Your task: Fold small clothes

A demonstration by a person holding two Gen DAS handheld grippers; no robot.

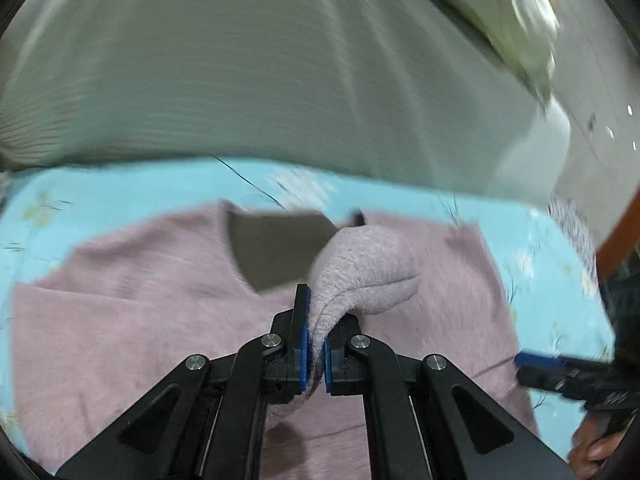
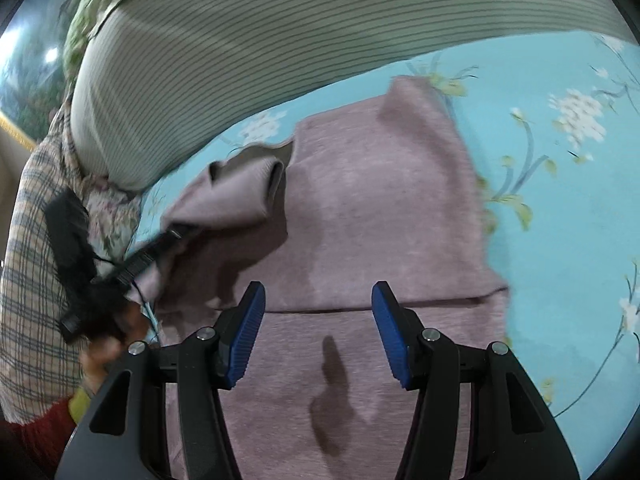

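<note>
Blue floral bedsheet (image 2: 560,208) carries the mauve knit sweater (image 2: 380,208), spread flat. My left gripper (image 1: 316,344) is clamped on its sleeve (image 1: 360,268), mid-fold across the body; my right gripper (image 2: 318,332) hangs open above the hem, so next I judge the sleeve needs laying flat.

A mauve knit sweater (image 2: 372,208) lies flat, mostly spread out, on a light blue floral bedsheet (image 2: 560,240), its grey-lined V-neck toward a striped pillow (image 2: 240,40). One sleeve (image 1: 360,272) is lifted off the sheet and drawn across the sweater's body, bunched into a rounded fold.
</note>
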